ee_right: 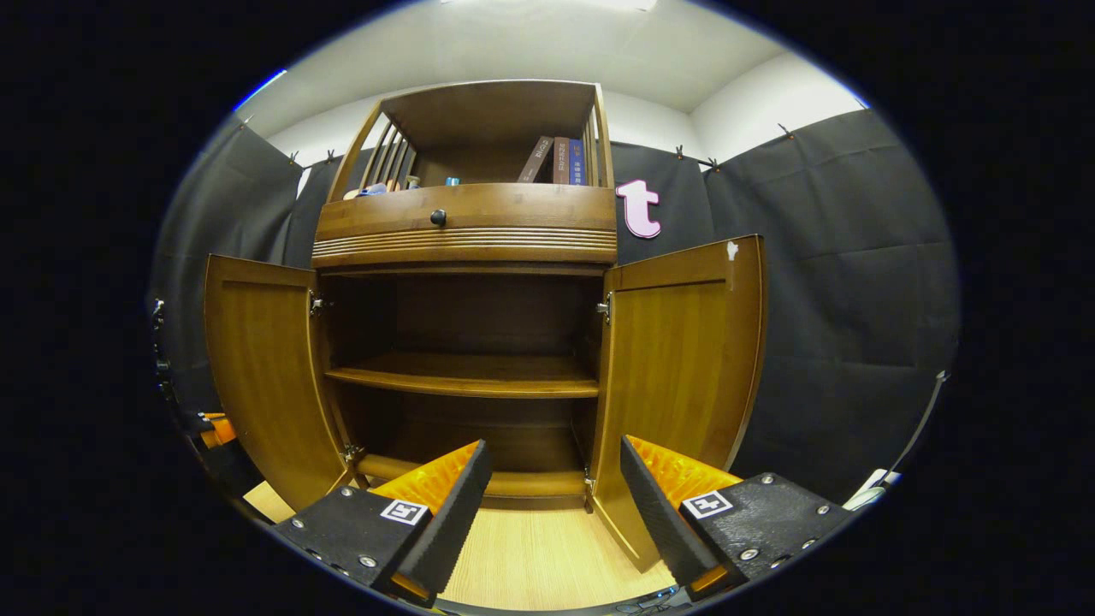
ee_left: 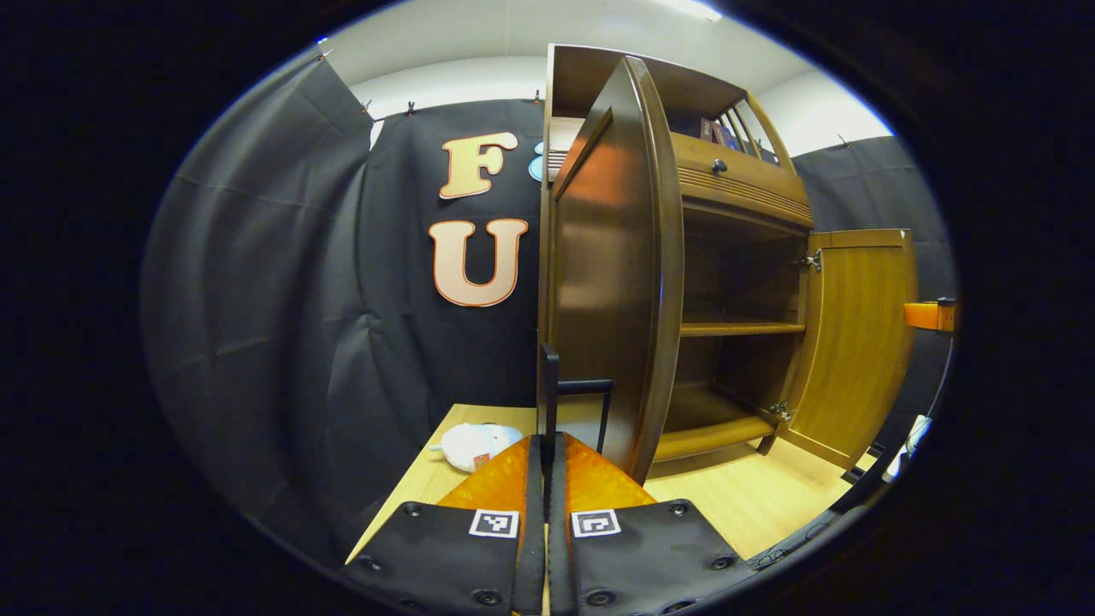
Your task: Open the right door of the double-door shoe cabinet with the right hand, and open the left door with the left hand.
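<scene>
The wooden shoe cabinet [ee_right: 466, 231] stands with both doors swung open, baring a dark inside with one shelf [ee_right: 466, 376]. In the left gripper view the left door [ee_left: 612, 282] shows nearly edge-on, close ahead. My left gripper [ee_left: 547, 441] is shut on that door's thin black handle [ee_left: 548, 385], which rises from between the fingertips. Farther right, the right door [ee_left: 855, 342] stands wide open. In the right gripper view my right gripper [ee_right: 552, 479] is open and holds nothing, facing the cabinet's lower opening between the left door [ee_right: 257, 376] and the right door [ee_right: 684, 359].
The cabinet rests on a light wooden table [ee_left: 753, 496]. A white soft object [ee_left: 475, 445] lies on the table left of the left door. A drawer with a black knob [ee_right: 438, 217] sits above the doors, and books [ee_right: 556, 161] stand on the top shelf.
</scene>
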Demonstrator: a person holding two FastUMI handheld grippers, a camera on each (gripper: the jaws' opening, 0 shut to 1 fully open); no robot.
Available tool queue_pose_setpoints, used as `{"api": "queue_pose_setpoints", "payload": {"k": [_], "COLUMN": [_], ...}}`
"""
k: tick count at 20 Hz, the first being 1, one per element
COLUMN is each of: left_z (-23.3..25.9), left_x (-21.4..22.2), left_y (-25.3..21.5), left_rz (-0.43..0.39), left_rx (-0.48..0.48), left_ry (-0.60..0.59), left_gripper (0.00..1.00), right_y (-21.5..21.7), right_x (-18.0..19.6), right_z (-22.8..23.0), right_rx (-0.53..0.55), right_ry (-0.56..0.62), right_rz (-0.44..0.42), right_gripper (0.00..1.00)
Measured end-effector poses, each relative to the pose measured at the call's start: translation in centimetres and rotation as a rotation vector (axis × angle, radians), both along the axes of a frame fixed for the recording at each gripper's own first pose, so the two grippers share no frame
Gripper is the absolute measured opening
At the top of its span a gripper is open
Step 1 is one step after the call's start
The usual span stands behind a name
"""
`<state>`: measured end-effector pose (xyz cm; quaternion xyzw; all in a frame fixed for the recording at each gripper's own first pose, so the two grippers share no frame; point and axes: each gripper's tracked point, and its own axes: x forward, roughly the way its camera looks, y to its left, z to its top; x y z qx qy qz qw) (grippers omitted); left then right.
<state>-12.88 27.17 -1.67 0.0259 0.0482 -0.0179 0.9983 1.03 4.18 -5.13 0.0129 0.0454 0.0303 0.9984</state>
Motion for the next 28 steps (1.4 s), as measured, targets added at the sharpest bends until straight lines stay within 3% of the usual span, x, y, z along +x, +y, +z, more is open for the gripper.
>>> {"api": "queue_pose_setpoints", "payload": {"k": [8,18,19,23,24,25,26,28], "left_z": [1.2,6.7,7.8,12.2,13.1,14.0,15.0,16.6], "left_x": [-1.3,-6.4,-6.7,-7.5,-7.4,-7.5,-7.5,-6.9], "left_y": [4.5,3.8,3.5,1.4,0.9,0.1,-0.8,-2.7], "left_rz": [0.06,0.117,0.12,0.109,0.107,0.091,0.082,0.048], "left_rx": [-0.004,-0.022,-0.015,-0.007,-0.003,-0.004,-0.002,0.013], "left_ry": [-0.018,-0.002,-0.009,-0.046,-0.055,-0.065,-0.073,-0.087], "left_gripper": [0.09,0.11,0.03,0.11,0.07,0.1,0.11,0.29], "right_y": [2.6,3.3,3.2,2.4,2.2,2.0,1.9,1.7], "right_x": [0.0,-0.2,-0.2,-0.6,-0.7,-0.8,-0.9,-1.3], "right_z": [-0.7,0.7,0.9,2.2,2.7,3.2,3.6,4.4], "right_rx": [0.015,0.015,0.013,0.007,0.005,0.001,-0.005,-0.009], "right_ry": [0.01,-0.009,-0.012,-0.02,-0.027,-0.033,-0.034,-0.047], "right_rz": [0.03,0.046,0.043,0.028,0.028,0.029,0.03,0.033], "right_gripper": [0.92,0.92,0.92,0.92,0.92,0.99,0.92,0.92]}}
